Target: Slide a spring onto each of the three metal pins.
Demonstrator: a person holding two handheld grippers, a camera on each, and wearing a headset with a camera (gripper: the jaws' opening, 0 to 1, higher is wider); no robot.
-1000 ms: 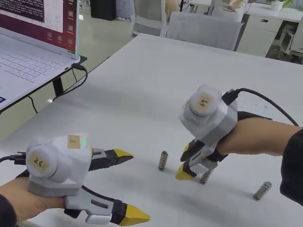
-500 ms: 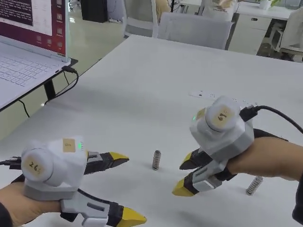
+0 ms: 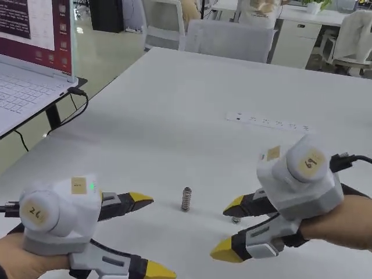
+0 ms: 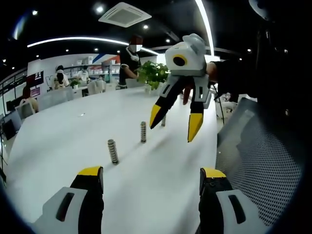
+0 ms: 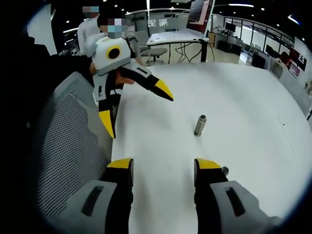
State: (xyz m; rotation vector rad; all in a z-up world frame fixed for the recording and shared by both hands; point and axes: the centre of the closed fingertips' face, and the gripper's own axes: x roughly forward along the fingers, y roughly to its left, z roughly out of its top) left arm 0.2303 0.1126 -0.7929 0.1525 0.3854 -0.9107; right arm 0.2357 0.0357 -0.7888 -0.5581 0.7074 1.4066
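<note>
1. Head view: I hold both tools low over the table (image 3: 192, 87), close to its near edge, with the tips turned toward each other so the work sits between them. My left gripper (image 3: 150, 235) is spread wide and carries nothing. My right gripper (image 3: 228, 228) is spread as well and also empty. The first spring (image 3: 186, 199) stands upright between the two, clear of both. The second spring (image 3: 236, 219) is just beside my right gripper's upper jaw, and I cannot tell whether they touch.

2. Left gripper view: my own jaws rise well apart with only bare table between them. The first spring (image 4: 113, 151), second spring (image 4: 143, 131) and third spring (image 4: 163, 120) stand in a row running away from me, the last partly behind the right gripper (image 4: 174, 124). All three are upright, so I judge each sits on its pin, though the pins are hidden inside the coils. That would leave little of the task to do.

3. Right gripper view: my jaws are parted and grip nothing. The first spring (image 5: 200, 125) stands ahead, and the second spring (image 5: 224, 170) peeks out just beside my jaw. The left gripper (image 5: 136, 111) faces me, wide open, over the near edge.
</note>
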